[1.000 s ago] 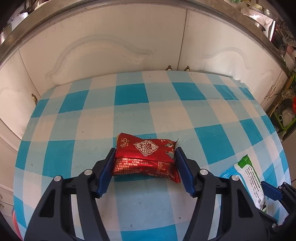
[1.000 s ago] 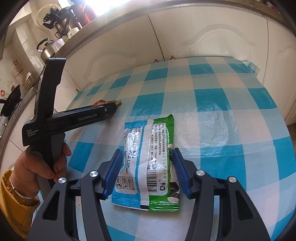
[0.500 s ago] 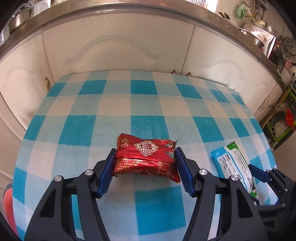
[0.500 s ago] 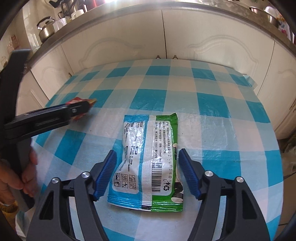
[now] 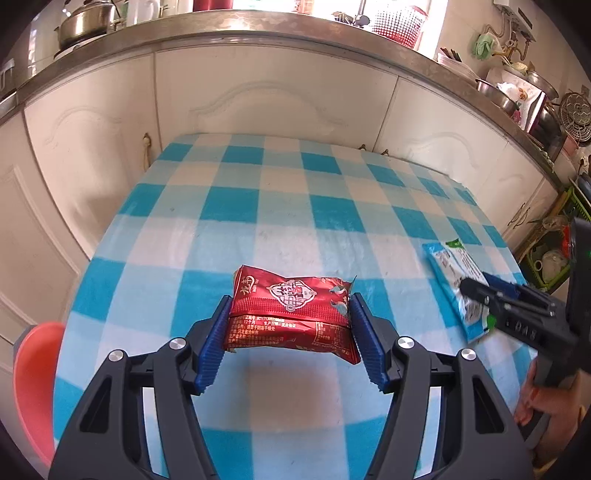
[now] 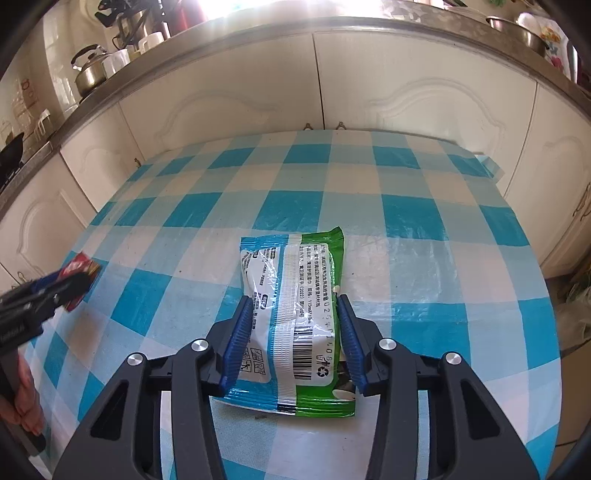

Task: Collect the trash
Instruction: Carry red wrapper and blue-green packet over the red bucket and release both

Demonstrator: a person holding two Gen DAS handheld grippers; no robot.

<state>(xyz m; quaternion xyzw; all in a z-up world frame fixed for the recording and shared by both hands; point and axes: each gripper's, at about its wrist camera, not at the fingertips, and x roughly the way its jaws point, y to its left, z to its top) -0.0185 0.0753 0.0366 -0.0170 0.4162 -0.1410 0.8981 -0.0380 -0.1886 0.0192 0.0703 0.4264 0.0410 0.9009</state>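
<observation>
My left gripper (image 5: 290, 325) is shut on a red snack wrapper (image 5: 291, 314) and holds it lifted above the blue-and-white checked table (image 5: 280, 206). My right gripper (image 6: 291, 325) is shut on a green, blue and white wet-wipe pack (image 6: 295, 317), whose near end hangs just above the cloth. The pack also shows at the right of the left wrist view (image 5: 458, 284), pinched by the right gripper (image 5: 476, 291). The red wrapper (image 6: 79, 271) and the left gripper (image 6: 70, 286) show at the left edge of the right wrist view.
White cabinet doors (image 5: 258, 92) stand behind the table under a steel counter with pots (image 5: 88, 22). A red plastic stool (image 5: 33, 373) sits below the table's left edge. A green rack (image 5: 554, 251) with items stands at the right.
Both grippers have risen and pulled back from the table. The red wrapper is lifted off the cloth. The right gripper's pads have closed in on the wipe pack.
</observation>
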